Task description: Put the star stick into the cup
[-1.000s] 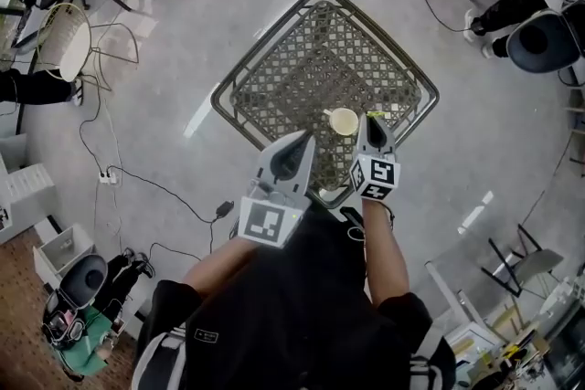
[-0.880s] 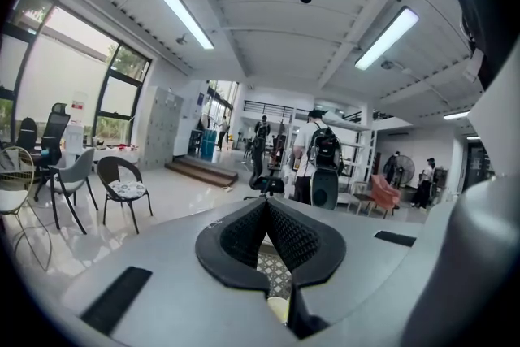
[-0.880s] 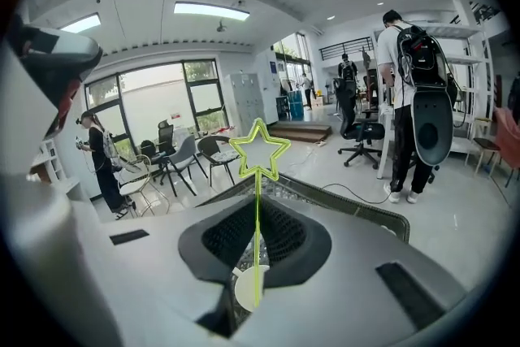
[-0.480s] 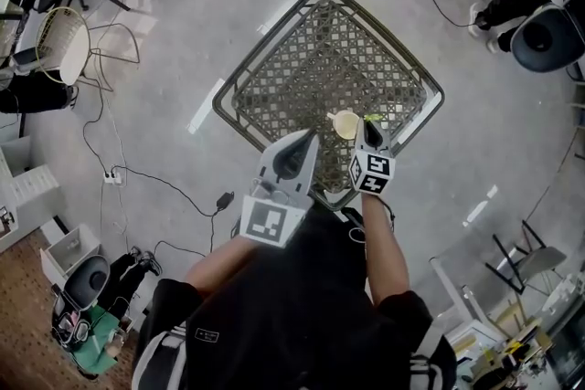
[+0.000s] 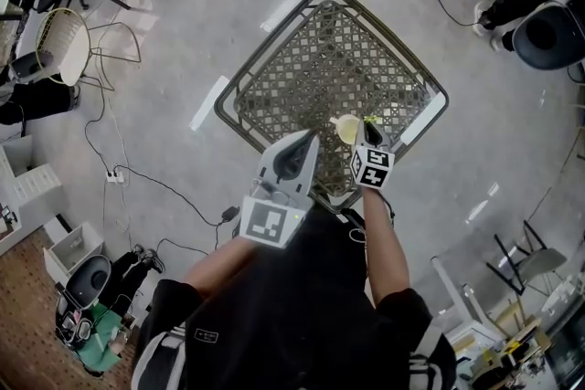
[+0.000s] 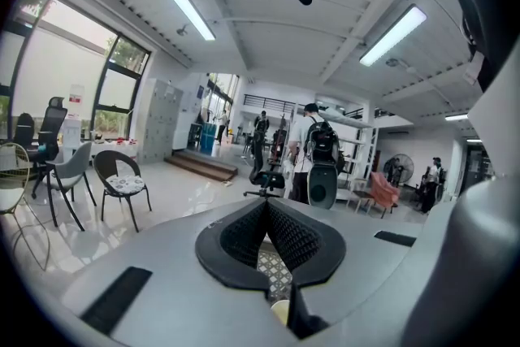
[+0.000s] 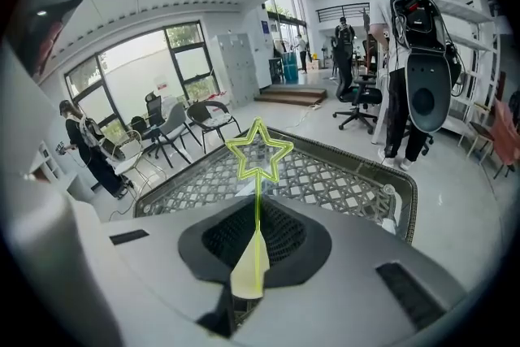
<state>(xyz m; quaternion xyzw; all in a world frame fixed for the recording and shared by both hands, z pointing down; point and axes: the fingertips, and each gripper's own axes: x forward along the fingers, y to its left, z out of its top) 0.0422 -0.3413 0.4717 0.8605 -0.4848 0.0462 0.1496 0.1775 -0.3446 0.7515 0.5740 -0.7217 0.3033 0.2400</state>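
The star stick (image 7: pixel 258 154) is held in the right gripper (image 7: pixel 255 214), whose jaws are closed on the lower part of the shaft. The long axis is seen to run straight out along the gripper's own line, star end forward and away from the hand, with the flat yellow-green tail end pinched between the pads. In the head view the star end (image 5: pixel 370 120) is seen above the lattice table (image 5: pixel 302 59), just beside the cup (image 5: pixel 346 129) on its right side; contact between the two cannot be judged. The cup is stood upright on the table close to the near right edge, between the right corner and the corner nearest the person. The right gripper (image 5: pixel 366 129) is carried with its tip over that same edge, and the right forearm (image 5: pixel 386 256) is stretched almost straight forward. The left gripper (image 5: pixel 305 139) is held to the left of the cup over the near corner of the table, its jaw tips brought together on nothing (image 6: pixel 266 207); part of the cup (image 6: pixel 279 310) is glimpsed through the gap below them. The left forearm (image 5: pixel 219 262) is bent in toward the body.
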